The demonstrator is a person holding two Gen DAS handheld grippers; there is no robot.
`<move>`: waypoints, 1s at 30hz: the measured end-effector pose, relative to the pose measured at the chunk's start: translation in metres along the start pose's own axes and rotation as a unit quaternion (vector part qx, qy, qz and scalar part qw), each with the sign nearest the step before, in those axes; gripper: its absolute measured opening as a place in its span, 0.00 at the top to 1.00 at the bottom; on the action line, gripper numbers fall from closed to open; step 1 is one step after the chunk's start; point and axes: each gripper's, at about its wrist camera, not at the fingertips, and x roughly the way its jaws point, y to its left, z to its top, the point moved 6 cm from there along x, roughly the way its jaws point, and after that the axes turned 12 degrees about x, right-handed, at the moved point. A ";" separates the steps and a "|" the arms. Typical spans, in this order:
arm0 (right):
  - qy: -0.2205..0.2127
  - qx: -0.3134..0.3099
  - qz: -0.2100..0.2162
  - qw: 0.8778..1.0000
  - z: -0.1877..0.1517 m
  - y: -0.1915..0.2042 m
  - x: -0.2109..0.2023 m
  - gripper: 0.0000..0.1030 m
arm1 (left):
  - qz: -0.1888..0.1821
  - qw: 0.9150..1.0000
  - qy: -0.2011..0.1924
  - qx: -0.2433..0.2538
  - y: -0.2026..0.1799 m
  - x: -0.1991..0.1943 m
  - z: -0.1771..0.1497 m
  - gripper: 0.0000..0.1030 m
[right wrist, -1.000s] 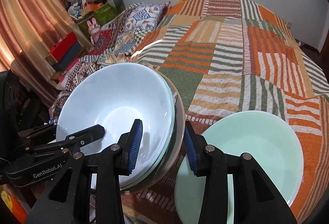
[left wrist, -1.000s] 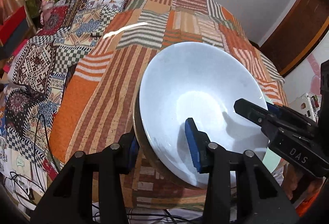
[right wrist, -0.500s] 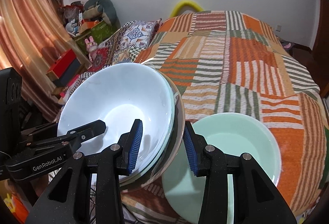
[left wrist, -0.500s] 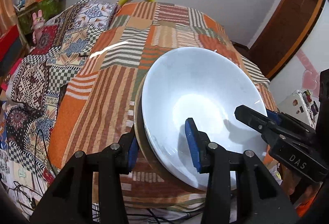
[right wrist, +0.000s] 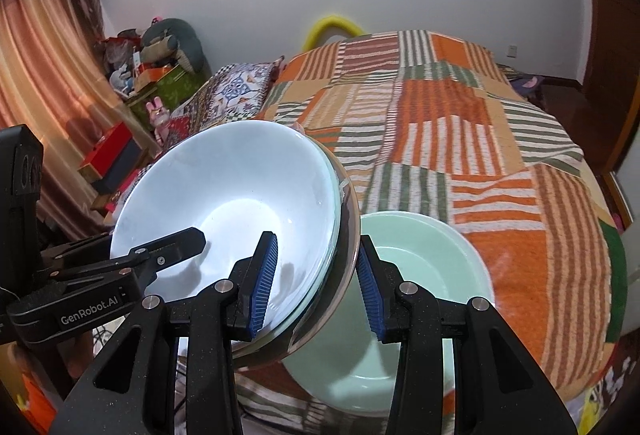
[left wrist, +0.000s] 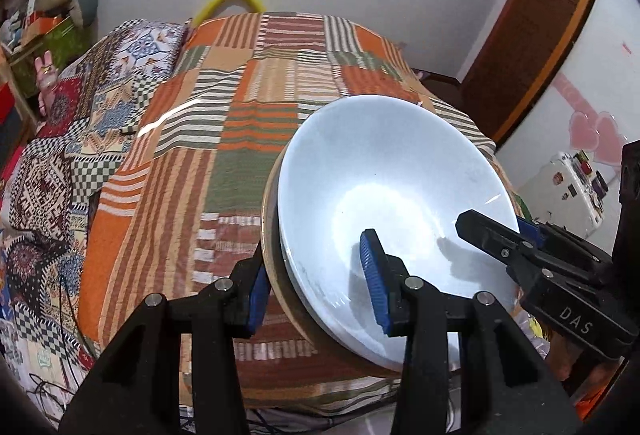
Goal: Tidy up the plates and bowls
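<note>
A stack of nested bowls, with a white bowl point(left wrist: 392, 191) on top and a metal bowl point(right wrist: 346, 235) underneath, is held in the air above the bed's near edge. My left gripper point(left wrist: 316, 293) is shut on the stack's left rim. My right gripper point(right wrist: 314, 283) is shut on its right rim and also shows in the left wrist view point(left wrist: 500, 235). My left gripper shows in the right wrist view point(right wrist: 172, 245). A pale green bowl point(right wrist: 424, 275) rests on the bedspread below and right of the stack.
The bed carries an orange, green and brown striped patchwork bedspread point(right wrist: 460, 123) and a patterned quilt point(left wrist: 72, 139) on its left side. A shelf with boxes and toys point(right wrist: 156, 75) stands at the left wall. A wooden door point(left wrist: 536, 27) is at the right.
Both grippers have lifted the bowl stack higher and drawn back from the bed. More of the wall and the green bowl now shows below. The grip has not changed.
</note>
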 end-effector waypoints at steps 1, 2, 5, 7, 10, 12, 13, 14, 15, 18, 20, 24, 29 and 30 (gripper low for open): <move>-0.002 0.002 -0.002 1.000 0.000 -0.003 -0.001 0.65 | -0.001 1.000 0.000 0.003 -0.003 0.000 0.000 0.59; -0.004 0.005 -0.004 1.000 0.000 -0.006 -0.004 0.65 | -0.004 1.000 0.001 0.007 -0.008 0.002 0.001 0.59; -0.009 0.012 -0.009 1.000 0.000 -0.016 -0.009 0.65 | -0.011 1.000 0.006 0.015 -0.018 0.006 0.002 0.59; -0.010 0.017 -0.011 1.000 -0.001 -0.022 -0.012 0.65 | -0.015 1.000 0.010 0.019 -0.024 0.009 0.003 0.59; -0.011 0.025 -0.016 1.000 -0.003 -0.031 -0.015 0.65 | -0.022 0.999 0.016 0.026 -0.034 0.014 0.004 0.59; -0.010 0.031 -0.019 0.999 -0.005 -0.036 -0.016 0.65 | -0.023 0.999 0.019 0.033 -0.041 0.016 0.004 0.59; -0.010 0.033 -0.021 0.999 -0.006 -0.039 -0.017 0.65 | -0.023 0.999 0.020 0.035 -0.043 0.017 0.004 0.59; -0.009 0.036 -0.023 0.999 -0.007 -0.042 -0.017 0.65 | -0.024 0.999 0.023 0.038 -0.047 0.019 0.004 0.59; -0.009 0.038 -0.025 0.999 -0.008 -0.045 -0.018 0.65 | -0.025 0.999 0.025 0.040 -0.049 0.021 0.004 0.59; -0.006 0.045 -0.029 0.999 -0.011 -0.053 -0.018 0.65 | -0.030 0.998 0.034 0.045 -0.055 0.028 0.002 0.59; -0.004 0.051 -0.031 0.998 -0.013 -0.058 -0.018 0.65 | -0.033 0.997 0.043 0.050 -0.060 0.034 0.000 0.59; 0.000 0.058 -0.036 0.998 -0.016 -0.065 -0.017 0.65 | -0.036 0.996 0.057 0.060 -0.066 0.046 -0.003 0.59; 0.011 0.068 -0.043 0.997 -0.022 -0.077 -0.014 0.65 | -0.041 0.995 0.073 0.061 -0.071 0.059 -0.008 0.59; 0.012 0.068 -0.044 0.997 -0.022 -0.078 -0.014 0.65 | -0.043 0.994 0.078 0.061 -0.071 0.062 -0.009 0.59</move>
